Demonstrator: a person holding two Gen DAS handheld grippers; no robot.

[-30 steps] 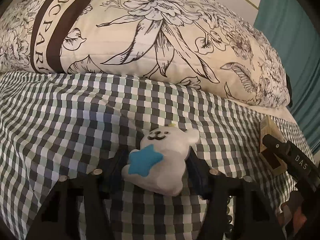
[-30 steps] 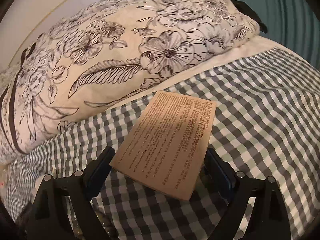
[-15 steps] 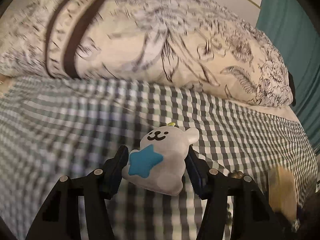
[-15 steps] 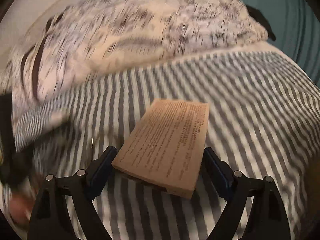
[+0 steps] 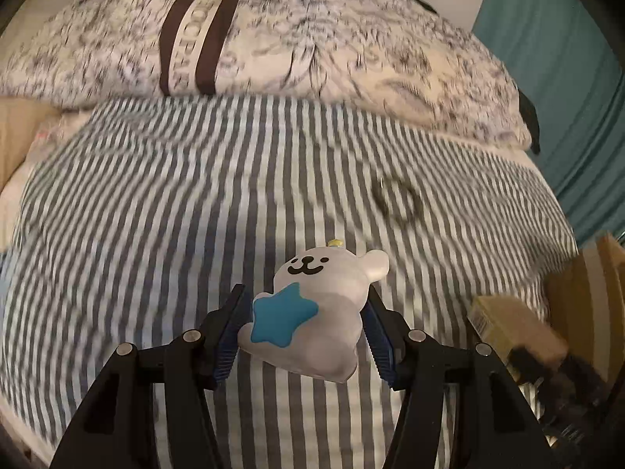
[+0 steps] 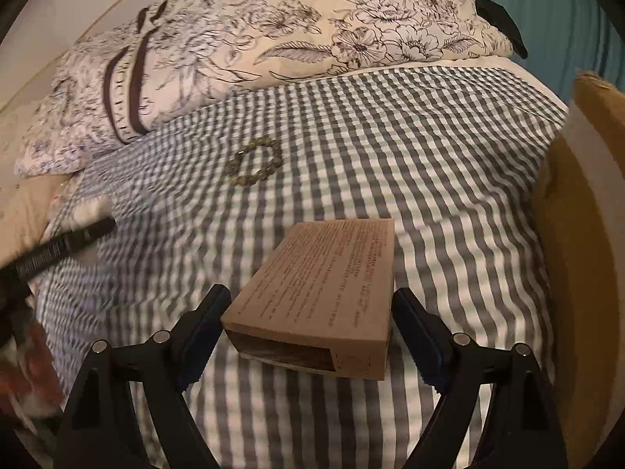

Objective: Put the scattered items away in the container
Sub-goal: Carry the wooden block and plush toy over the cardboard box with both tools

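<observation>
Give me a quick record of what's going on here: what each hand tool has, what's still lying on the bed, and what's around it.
setting: bed with grey-and-white checked cover
left gripper: holds white squishy bear toy with blue star above the cover
right gripper: flat brown cardboard box with printed text between its fingers, lifted off the cover
still on bed: greenish beaded bracelet, lying loose
behind: cream floral pillow with dark brown band
container: tan cardboard edge at the right, possibly it; cannot tell
</observation>
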